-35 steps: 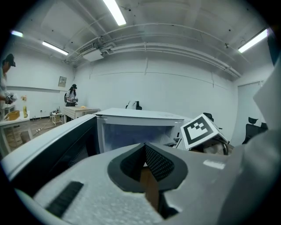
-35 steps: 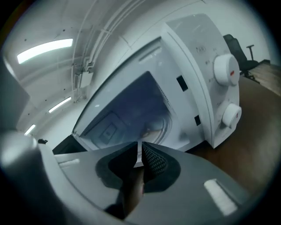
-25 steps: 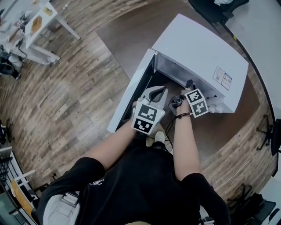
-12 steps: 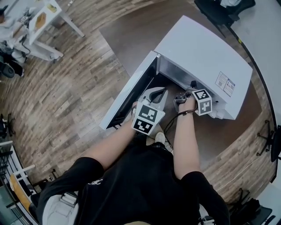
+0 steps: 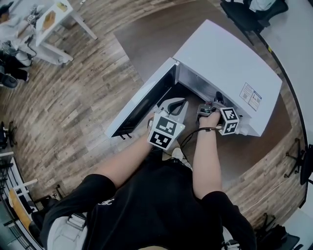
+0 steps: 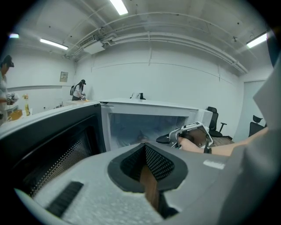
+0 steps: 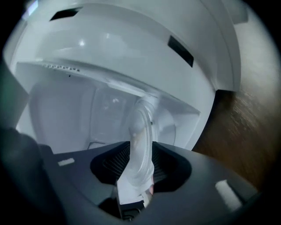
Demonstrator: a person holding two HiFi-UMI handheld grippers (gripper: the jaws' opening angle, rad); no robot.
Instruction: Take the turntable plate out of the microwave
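Observation:
The white microwave (image 5: 225, 58) sits on a brown table, its door (image 5: 142, 100) swung open to the left. The clear glass turntable plate (image 7: 141, 132) shows edge-on in the right gripper view, at the mouth of the white cavity (image 7: 66, 118). My right gripper (image 7: 139, 169) has just been closing a little and its pads press on the plate's rim from both sides. In the head view the right gripper (image 5: 208, 108) reaches into the opening and the plate is hidden. My left gripper (image 5: 172, 108) hangs shut and empty in front of the door; its jaws (image 6: 149, 176) meet.
The brown tabletop (image 5: 146, 34) carries the microwave and ends at a curved edge on the right. A white side table (image 5: 49, 19) stands far left on the wood floor (image 5: 63, 107). Office chairs (image 5: 244, 12) stand behind. A person (image 6: 79, 90) stands far off in the left gripper view.
The microwave door has swung wider to the left. My right gripper has rolled and shifted slightly right and down at the cavity mouth. The left gripper has stayed put.

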